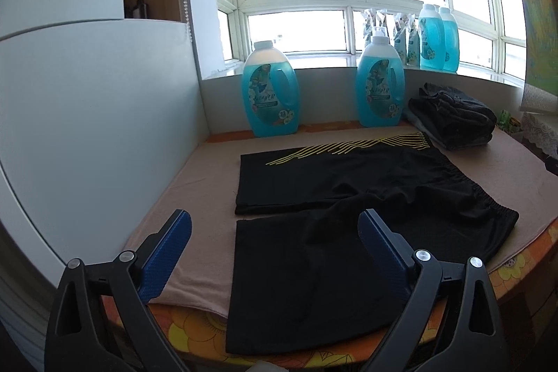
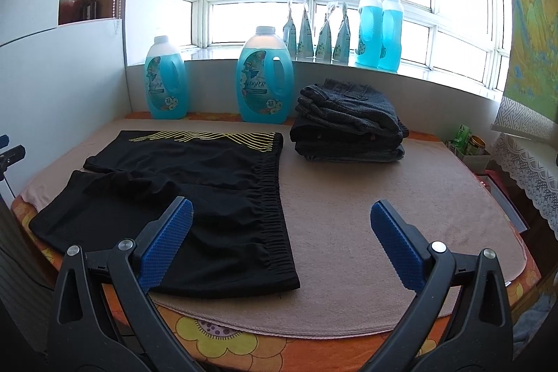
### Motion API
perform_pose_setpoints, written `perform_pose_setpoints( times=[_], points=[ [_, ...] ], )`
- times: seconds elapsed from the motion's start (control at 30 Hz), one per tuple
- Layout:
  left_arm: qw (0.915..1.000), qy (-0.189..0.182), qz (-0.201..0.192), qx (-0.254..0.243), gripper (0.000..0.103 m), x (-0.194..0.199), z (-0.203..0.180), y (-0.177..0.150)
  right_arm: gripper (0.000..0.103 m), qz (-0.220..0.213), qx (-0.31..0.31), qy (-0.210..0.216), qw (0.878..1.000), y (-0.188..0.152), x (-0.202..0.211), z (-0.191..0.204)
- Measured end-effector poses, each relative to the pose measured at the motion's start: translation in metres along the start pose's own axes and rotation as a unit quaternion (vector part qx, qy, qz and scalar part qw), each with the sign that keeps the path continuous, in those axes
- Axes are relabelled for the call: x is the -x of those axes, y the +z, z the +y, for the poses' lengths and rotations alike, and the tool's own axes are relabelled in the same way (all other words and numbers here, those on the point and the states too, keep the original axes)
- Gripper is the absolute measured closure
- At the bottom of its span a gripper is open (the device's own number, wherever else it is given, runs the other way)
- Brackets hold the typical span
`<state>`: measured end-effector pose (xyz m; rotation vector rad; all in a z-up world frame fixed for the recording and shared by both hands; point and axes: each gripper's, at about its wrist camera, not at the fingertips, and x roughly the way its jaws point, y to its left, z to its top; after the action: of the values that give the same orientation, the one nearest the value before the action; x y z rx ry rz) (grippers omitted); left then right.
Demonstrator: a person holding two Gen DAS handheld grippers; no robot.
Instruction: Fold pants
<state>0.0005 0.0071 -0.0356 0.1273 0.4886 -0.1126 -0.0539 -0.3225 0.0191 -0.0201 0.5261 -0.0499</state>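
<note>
We hold the left gripper and right gripper with jaws spread and empty over the black shorts lying flat on the near-left towel, and we risk pinching the towel too, dragging both.

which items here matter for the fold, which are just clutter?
In play: black shorts spread flat on the beige towel; left tool and right tool, both open, holding nothing.

Clutter: folded clothes stack, blue detergent bottles, refill pouches.
</note>
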Motion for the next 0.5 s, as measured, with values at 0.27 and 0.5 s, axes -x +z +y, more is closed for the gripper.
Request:
perform_pose_setpoints(
  times=[0.27,0.5],
  points=[
    [0.9930,-0.045,0.095,-0.053,0.041,-0.016,0.011,-0.035,0.004,0.069,0.123,0.052,0.989,-0.020,-0.030,0.021],
    [0.9802,-0.084,0.154,-0.092,0.060,-0.015,0.010,-0.060,0.022,0.145,0.210,0.112,0.960,-0.047,-0.052,0.045]
  ],
)
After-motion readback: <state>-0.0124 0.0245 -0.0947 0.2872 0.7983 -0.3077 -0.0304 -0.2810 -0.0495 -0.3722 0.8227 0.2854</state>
